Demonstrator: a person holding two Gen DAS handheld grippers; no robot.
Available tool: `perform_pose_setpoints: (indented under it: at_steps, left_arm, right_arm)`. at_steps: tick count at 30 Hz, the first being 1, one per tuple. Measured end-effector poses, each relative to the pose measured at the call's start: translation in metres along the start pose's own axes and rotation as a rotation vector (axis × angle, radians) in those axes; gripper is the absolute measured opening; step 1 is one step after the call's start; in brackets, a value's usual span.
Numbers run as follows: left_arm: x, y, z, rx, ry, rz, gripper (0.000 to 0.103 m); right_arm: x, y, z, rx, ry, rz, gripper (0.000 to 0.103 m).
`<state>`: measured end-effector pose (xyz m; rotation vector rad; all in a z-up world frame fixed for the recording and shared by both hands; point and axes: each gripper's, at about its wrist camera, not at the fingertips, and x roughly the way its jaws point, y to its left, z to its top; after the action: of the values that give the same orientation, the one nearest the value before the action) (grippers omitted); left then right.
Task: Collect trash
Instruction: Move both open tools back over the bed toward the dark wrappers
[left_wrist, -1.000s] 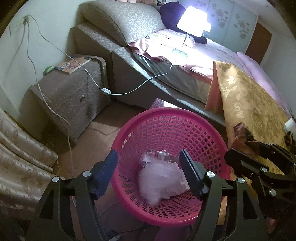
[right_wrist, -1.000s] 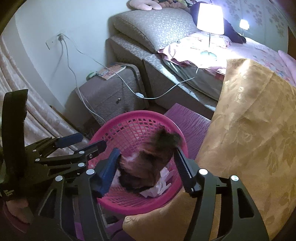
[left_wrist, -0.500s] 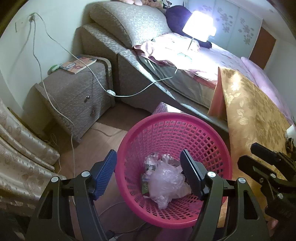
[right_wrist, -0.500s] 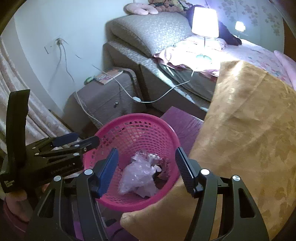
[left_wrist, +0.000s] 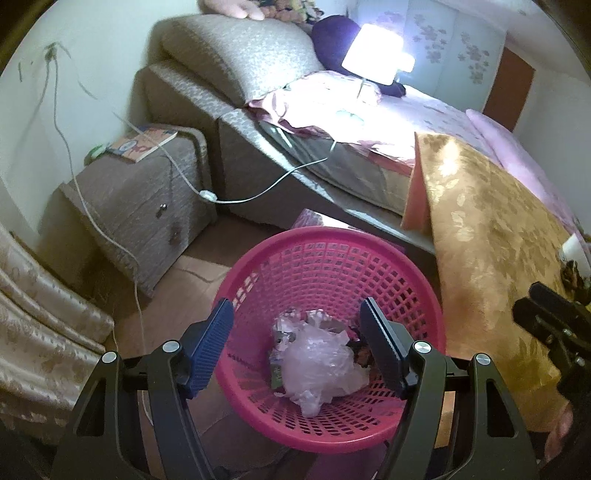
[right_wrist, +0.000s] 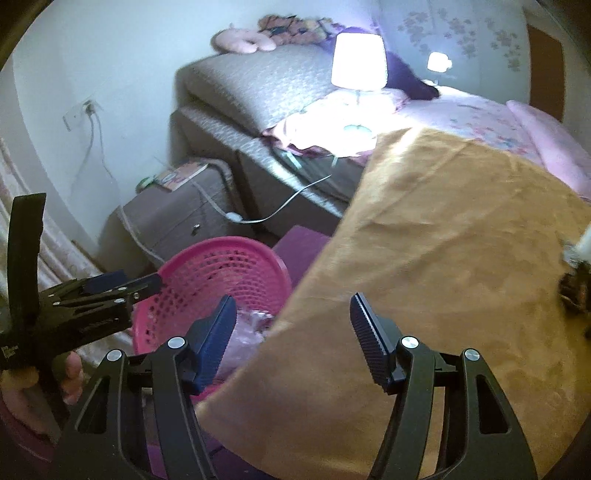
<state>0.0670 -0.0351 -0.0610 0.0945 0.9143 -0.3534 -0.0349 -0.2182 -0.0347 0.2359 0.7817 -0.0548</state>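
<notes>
A pink mesh trash basket (left_wrist: 325, 254) stands on the floor beside the gold-clothed table (left_wrist: 491, 236). It holds a crumpled clear plastic bag (left_wrist: 317, 365) and other scraps. My left gripper (left_wrist: 297, 345) is open and empty, hovering over the basket. My right gripper (right_wrist: 291, 332) is open and empty above the edge of the gold cloth (right_wrist: 443, 266), to the right of the basket (right_wrist: 218, 273). More trash, dark and white (right_wrist: 576, 273), lies at the right edge of the cloth; it also shows in the left wrist view (left_wrist: 574, 262).
A bed (left_wrist: 369, 122) with a lit lamp (left_wrist: 376, 59) stands behind. A nightstand (left_wrist: 140, 199) with a book (left_wrist: 142, 142) and a trailing white cable (left_wrist: 229, 199) is at the left. A curtain (left_wrist: 37, 332) hangs at the far left.
The dark trash that my right gripper held over the basket has dropped in. My right gripper has since swung right, over the gold cloth. The left gripper has pulled back slightly.
</notes>
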Motion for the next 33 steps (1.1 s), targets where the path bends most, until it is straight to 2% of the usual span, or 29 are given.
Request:
perform_pose_setpoints:
  at_steps: [10, 21, 28, 33]
  left_arm:
    - [-0.009, -0.036, -0.008, 0.109, -0.027, -0.062, 0.072]
    - [-0.015, -0.088, -0.014, 0.232, -0.038, -0.142, 0.077]
    - [-0.018, -0.14, -0.018, 0.357, -0.048, -0.212, 0.077]
    - [-0.018, -0.18, -0.019, 0.427, -0.049, -0.273, 0.077]
  right_arm:
    - [-0.044, -0.072, -0.023, 0.134, -0.075, -0.155, 0.063]
    - [-0.087, -0.148, -0.067, 0.271, -0.098, -0.328, 0.064]
    - [-0.103, -0.187, -0.094, 0.353, -0.092, -0.43, 0.065]
    - [-0.106, -0.197, -0.104, 0.369, -0.093, -0.472, 0.065]
